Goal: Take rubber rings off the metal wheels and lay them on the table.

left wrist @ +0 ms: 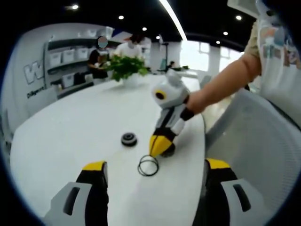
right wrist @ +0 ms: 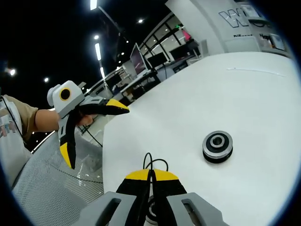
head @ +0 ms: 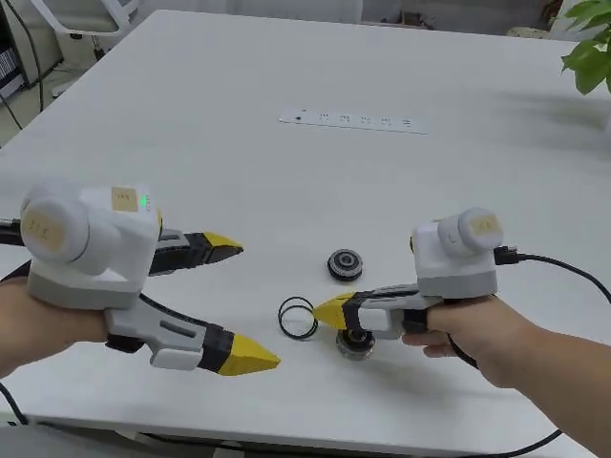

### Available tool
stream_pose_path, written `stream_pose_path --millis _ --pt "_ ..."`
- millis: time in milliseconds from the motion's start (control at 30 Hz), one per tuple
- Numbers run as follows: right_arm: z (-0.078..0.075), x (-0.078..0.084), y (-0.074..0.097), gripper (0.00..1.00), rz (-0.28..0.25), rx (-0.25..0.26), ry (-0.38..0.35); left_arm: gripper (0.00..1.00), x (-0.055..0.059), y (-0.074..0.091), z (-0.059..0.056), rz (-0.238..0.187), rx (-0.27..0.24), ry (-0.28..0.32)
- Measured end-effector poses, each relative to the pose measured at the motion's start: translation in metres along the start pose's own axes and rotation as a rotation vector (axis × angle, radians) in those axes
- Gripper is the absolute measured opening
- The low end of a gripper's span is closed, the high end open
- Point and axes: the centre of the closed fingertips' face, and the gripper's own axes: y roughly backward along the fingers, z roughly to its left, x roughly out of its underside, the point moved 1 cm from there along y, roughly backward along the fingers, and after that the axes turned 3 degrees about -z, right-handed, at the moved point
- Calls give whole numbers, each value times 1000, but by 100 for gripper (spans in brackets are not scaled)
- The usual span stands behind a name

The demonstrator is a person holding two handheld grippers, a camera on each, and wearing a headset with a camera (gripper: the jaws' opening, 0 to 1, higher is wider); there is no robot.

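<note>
Workbench during ring removal, read from the near edge outward. Nearest the viewer, the left gripper (head: pixel 250 305) hovers above the table (head: pixel 191 114) with its yellow-tipped jaws spread wide and nothing between them. It points toward the work.

Just beyond, the near wheel (head: pixel 355 343) lies flat beneath the right gripper (head: pixel 329 311). What shows of its rim looks like bare grey metal, which suggests its rings are already off, though the gripper covers much of it.

The right gripper's jaws are pressed together. Their tip meets the rubber rings (head: pixel 298 317), two thin black loops that overlap just beside the near wheel. In the head view the loops seem to rest on the table. Whether an edge of one is pinched between the jaws cannot be told.

Farther on and apart from these, the far wheel (head: pixel 345 264) lies flat and untouched. The right gripper view shows a dark band around its metal hub, so its rubber probably remains in place.

Well beyond the work, a power strip (head: pixel 351 120) lies on the table, and a plant (head: pixel 592 43) shows at the far right edge.

Progress, as a judgement: one wheel appears stripped and two rings are laid down or nearly so, while the far wheel remains to be done.
</note>
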Motion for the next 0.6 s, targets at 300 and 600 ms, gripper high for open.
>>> stream_pose_path --millis 300,600 --pt "-5 3 -2 0 18 22 2 87 2 1 0 9 -1 -2" --pt "-7 3 -2 0 36 47 38 87 3 1 0 12 -2 0"
